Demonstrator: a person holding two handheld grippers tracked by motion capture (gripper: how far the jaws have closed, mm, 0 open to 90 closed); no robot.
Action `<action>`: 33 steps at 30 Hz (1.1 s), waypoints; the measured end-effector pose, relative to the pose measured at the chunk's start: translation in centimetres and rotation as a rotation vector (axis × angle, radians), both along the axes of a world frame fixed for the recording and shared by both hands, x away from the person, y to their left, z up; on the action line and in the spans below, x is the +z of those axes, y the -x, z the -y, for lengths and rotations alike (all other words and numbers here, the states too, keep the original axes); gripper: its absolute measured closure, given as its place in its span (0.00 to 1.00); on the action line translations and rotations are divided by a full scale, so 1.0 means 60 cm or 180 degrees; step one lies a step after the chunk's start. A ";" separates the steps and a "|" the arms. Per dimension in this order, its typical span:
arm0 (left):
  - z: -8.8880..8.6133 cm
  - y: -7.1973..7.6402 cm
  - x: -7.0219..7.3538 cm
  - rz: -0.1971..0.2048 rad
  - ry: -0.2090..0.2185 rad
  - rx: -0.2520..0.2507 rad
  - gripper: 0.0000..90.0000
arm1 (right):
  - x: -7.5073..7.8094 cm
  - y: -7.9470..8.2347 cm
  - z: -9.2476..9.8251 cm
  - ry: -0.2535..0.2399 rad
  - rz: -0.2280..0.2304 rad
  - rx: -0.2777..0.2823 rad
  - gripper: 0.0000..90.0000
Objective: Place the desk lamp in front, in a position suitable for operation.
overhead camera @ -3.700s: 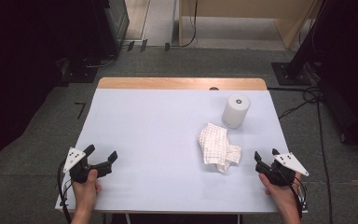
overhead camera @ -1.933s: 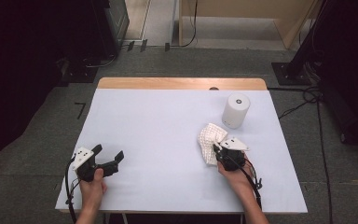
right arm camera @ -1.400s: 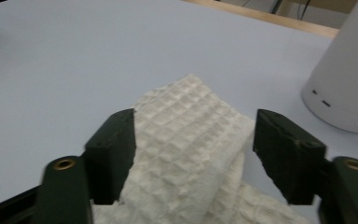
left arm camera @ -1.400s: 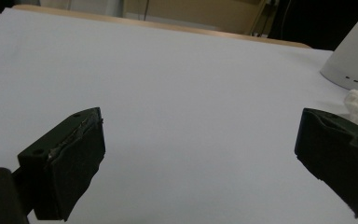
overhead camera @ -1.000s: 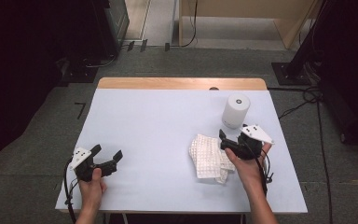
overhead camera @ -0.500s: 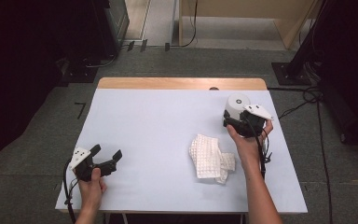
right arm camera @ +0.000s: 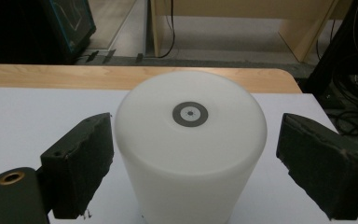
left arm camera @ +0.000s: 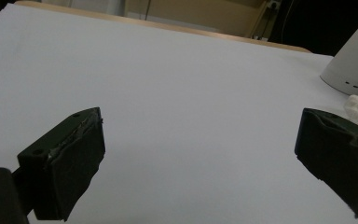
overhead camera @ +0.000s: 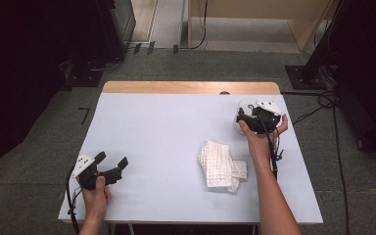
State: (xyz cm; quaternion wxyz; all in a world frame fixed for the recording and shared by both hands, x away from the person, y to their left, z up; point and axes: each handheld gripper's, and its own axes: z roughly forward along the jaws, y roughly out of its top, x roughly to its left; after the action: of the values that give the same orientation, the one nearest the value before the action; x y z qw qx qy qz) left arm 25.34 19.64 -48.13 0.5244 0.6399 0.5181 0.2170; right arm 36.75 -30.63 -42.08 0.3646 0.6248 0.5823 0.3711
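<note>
1. I keep my left hand-held gripper (overhead camera: pixel 111 169) open and idle at the near left of the tabletop (overhead camera: pixel 156 127).
2. Far right, my right hand-held gripper (right arm camera: pixel 189 158) gapes around the white cylinder (right arm camera: pixel 189 140); I'd centre it, then squeeze gently.

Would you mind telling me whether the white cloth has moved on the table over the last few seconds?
Yes. The white cloth has slid toward the person and away from the white cylinder, which stayed near the table's far right corner.
</note>
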 end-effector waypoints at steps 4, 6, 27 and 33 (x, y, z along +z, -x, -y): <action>0.000 -0.001 0.000 -0.0001 -0.0009 -0.0009 0.02 | -0.013 -0.011 0.000 0.0007 -0.0033 0.0014 0.09; 0.000 -0.001 0.000 -0.0006 -0.0001 -0.0006 0.02 | -0.019 -0.017 -0.002 0.0024 -0.0032 0.0016 0.10; 0.001 -0.003 -0.001 -0.0025 -0.0029 -0.0058 0.02 | -0.034 -0.029 0.000 0.0086 -0.0041 0.0117 0.09; 0.002 -0.003 -0.001 -0.0024 -0.0045 -0.0070 0.02 | -0.004 -0.012 -0.031 0.0115 0.0069 0.0339 0.09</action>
State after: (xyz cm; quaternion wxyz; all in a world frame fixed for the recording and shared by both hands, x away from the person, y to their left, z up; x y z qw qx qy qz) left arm 25.53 19.53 -48.18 0.5203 0.6501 0.5114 0.2125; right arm 37.47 -28.76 -42.31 0.3618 0.5822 0.6173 0.3861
